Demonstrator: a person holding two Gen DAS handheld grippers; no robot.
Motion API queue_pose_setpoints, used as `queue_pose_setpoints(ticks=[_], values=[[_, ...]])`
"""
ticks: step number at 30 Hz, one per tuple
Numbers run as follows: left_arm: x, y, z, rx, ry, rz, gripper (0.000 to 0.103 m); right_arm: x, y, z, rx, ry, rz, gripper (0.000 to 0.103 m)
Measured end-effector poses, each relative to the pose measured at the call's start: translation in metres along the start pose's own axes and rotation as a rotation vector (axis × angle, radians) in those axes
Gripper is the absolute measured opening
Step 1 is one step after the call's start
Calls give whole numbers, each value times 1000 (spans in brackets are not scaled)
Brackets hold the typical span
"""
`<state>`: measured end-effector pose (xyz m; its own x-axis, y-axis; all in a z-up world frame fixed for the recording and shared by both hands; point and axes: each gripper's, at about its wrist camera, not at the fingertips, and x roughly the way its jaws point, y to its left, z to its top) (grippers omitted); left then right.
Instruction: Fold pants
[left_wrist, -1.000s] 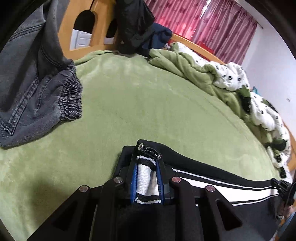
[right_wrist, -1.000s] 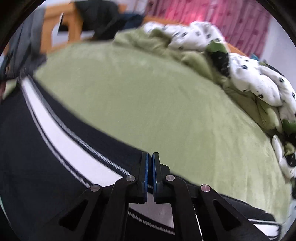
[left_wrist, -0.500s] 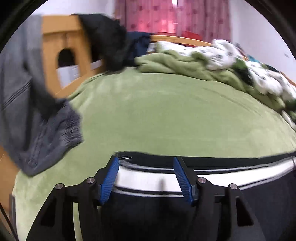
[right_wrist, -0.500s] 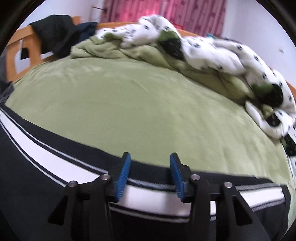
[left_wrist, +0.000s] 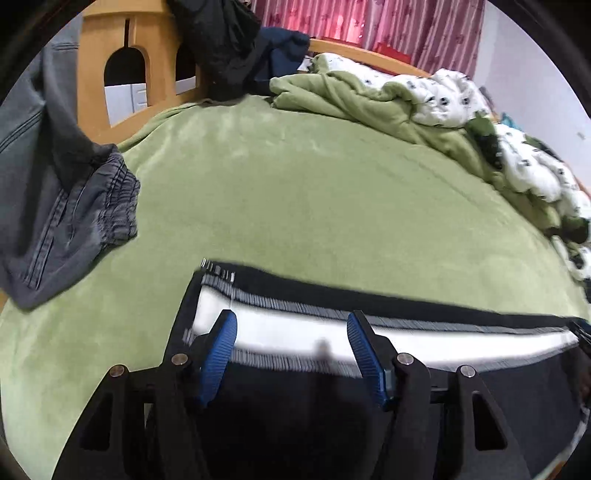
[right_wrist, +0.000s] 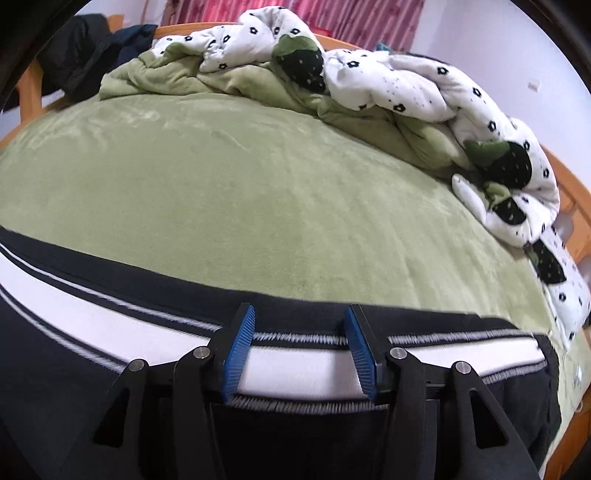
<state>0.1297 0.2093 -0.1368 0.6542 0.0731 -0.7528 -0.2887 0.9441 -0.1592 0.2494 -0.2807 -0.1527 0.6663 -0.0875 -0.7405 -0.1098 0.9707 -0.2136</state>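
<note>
Left wrist view first: the left gripper (left_wrist: 291, 350) stands with its jaws apart, nothing pinched, hanging just over the black pants (left_wrist: 369, 413) where they lie flat on the green bed (left_wrist: 295, 192). The white side stripe (left_wrist: 424, 341) runs straight across under the fingertips, so the pants' long axis goes left to right, crosswise to the way the gripper points, and the garment's end sits just left of the blue pads (left_wrist: 218, 354). That puts the left hand at this end, ready, I'd say, for the next pinch. Off to the left a pair of grey jeans (left_wrist: 66, 206) lies on the bed near the pants but apart from them; dark clothes (left_wrist: 229, 48) hang on the wooden bed frame (left_wrist: 92, 85) well beyond. Over to the right wrist view: the right gripper (right_wrist: 299, 350) has just been opening and its jaws now stand apart too, stripe showing between them, pads not pressing on it. The other end of the pants lies just right of it, so each hand owns one end. The rumpled flowered duvet (right_wrist: 406, 85) is heaped along the far side, well clear; open bed beyond the pants, and nothing blocks a fold.
</note>
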Motion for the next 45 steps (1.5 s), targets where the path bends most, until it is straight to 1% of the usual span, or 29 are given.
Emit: queue_pose_setpoints(ticks=[1, 3, 5, 6, 7, 9, 10, 12, 13, 15, 17, 19, 20, 22, 24, 25, 27, 28, 29, 30, 32, 33, 35, 36, 39, 41, 42, 43, 45], values=[[-13, 2, -10, -13, 4, -39, 60, -12, 3, 1, 15, 8, 23, 50], [-32, 7, -25, -45, 18, -93, 60, -34, 10, 0, 33, 3, 48, 50], [-49, 14, -46, -59, 51, -167, 60, -61, 18, -1, 54, -36, 51, 50], [-55, 15, -55, -66, 60, -185, 60, -78, 23, -2, 75, -59, 61, 50], [-66, 19, -71, -79, 66, -202, 60, -90, 27, -2, 95, -65, 79, 50], [-77, 26, -93, -115, 63, -229, 60, -112, 36, -2, 142, -59, 171, 50], [-82, 33, -106, -143, 62, -255, 60, -122, 41, -3, 167, -49, 221, 50], [-85, 47, -132, -227, 64, -310, 60, -136, 52, -4, 182, -29, 290, 50], [-80, 57, -148, -288, 74, -357, 60, -141, 57, -5, 184, -23, 314, 50], [-72, 63, -165, -345, 80, -429, 59, -154, 69, -8, 180, -13, 346, 50], [-67, 65, -176, -372, 40, -411, 58, -162, 77, -12, 176, -20, 352, 50], [-63, 71, -175, -423, 4, -421, 58, -171, 84, -18, 159, -26, 342, 50], [-60, 75, -172, -465, -6, -428, 58, -174, 86, -22, 158, -25, 334, 50], [-52, 80, -163, -513, -11, -425, 58, -175, 85, -25, 158, -5, 325, 50], [-42, 85, -153, -550, -29, -397, 53, -178, 74, -29, 206, -12, 306, 50], [-38, 87, -151, -561, -35, -386, 48, -180, 71, -31, 220, -13, 299, 50], [-31, 93, -147, -590, -49, -347, 31, -179, 63, -37, 239, 8, 271, 50], [-29, 98, -145, -604, -56, -312, 11, -178, 59, -38, 242, 16, 258, 50], [-30, 106, -144, -623, -76, -304, 8, -178, 54, -42, 243, 29, 229, 50], [-36, 116, -144, -648, -118, -339, 8, -179, 50, -45, 241, 34, 205, 50], [-47, 124, -144, -645, -159, -284, 8, -186, 42, -52, 228, 40, 145, 50], [-47, 124, -143, -626, -157, -285, 8, -191, 37, -57, 221, 39, 118, 50], [-37, 125, -141, -604, -111, -285, 10, -197, 29, -67, 214, 38, 84, 50], [-34, 126, -141, -596, -103, -283, 11, -199, 26, -72, 203, 44, 65, 50], [-27, 129, -137, -594, -101, -316, 17, -202, 20, -86, 172, 51, 16, 50], [-24, 128, -131, -606, -93, -307, 23, -202, 14, -93, 184, 47, 18, 50], [-24, 127, -129, -607, -94, -301, 23, -199, 11, -96, 203, 49, 31, 50], [-22, 122, -125, -603, -89, -274, 23, -195, 9, -97, 220, 53, 43, 50], [-22, 121, -122, -596, -88, -245, 23, -181, 6, -97, 257, 67, 74, 50]])
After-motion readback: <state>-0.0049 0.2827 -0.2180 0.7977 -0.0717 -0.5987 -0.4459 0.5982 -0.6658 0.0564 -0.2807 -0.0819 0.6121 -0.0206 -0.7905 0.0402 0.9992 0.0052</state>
